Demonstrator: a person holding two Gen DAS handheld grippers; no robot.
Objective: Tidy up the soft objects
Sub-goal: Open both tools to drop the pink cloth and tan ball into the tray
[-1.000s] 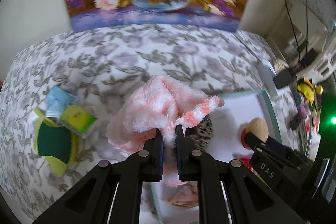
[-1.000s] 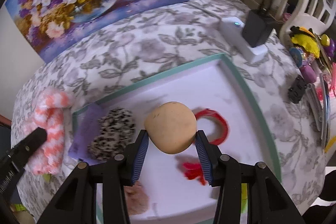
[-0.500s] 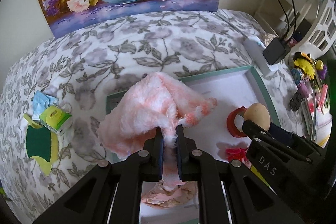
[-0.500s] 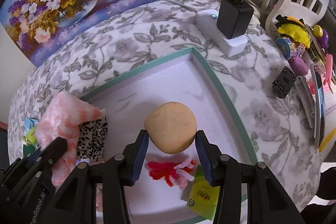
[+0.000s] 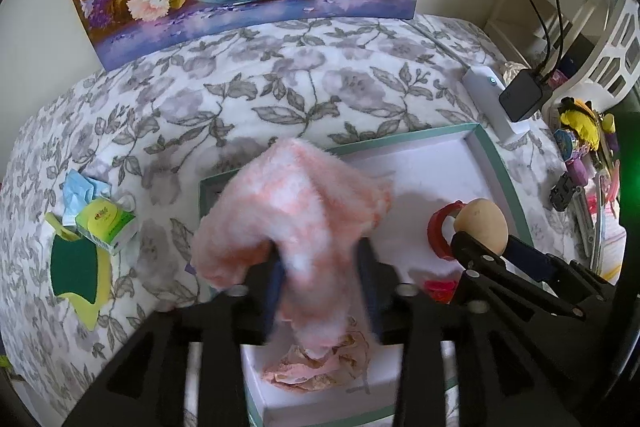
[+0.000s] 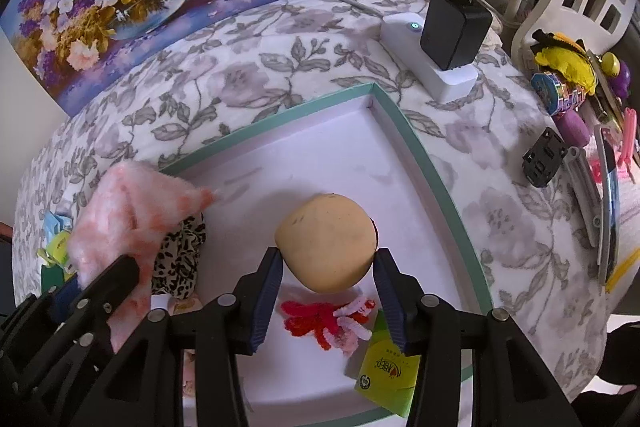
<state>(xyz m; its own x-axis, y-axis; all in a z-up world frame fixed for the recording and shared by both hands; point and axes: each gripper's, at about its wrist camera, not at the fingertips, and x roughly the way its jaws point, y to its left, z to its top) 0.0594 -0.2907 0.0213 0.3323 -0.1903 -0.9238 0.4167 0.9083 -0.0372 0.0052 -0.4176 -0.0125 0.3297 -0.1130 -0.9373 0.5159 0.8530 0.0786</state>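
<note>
Over tray's [image 5: 500, 163] near-left corner: left gripper [image 5: 320, 279], shut half a second ago, now spread wide, pink fluffy cloth [image 5: 296, 211] released, dropping. Right gripper [image 6: 326, 279] clamps tan ball [image 6: 326, 241] above tray.

The right gripper [image 6: 329, 269] holds a tan, rounded foam ball [image 6: 326, 241] between its blue-padded fingers [image 6: 267, 281], over a shallow white tray with a teal rim [image 6: 420, 151]. Below the ball lies a red and pink fuzzy pipe-cleaner tangle [image 6: 326, 319], with a green paper packet [image 6: 386, 377] at the tray's near edge. At the tray's left side the left gripper [image 6: 96, 291] reaches in beside a fluffy pink-and-white cloth [image 6: 128, 205], which overlaps a leopard-print fabric piece [image 6: 180, 259]; whether its jaws grip the cloth is unclear
</note>
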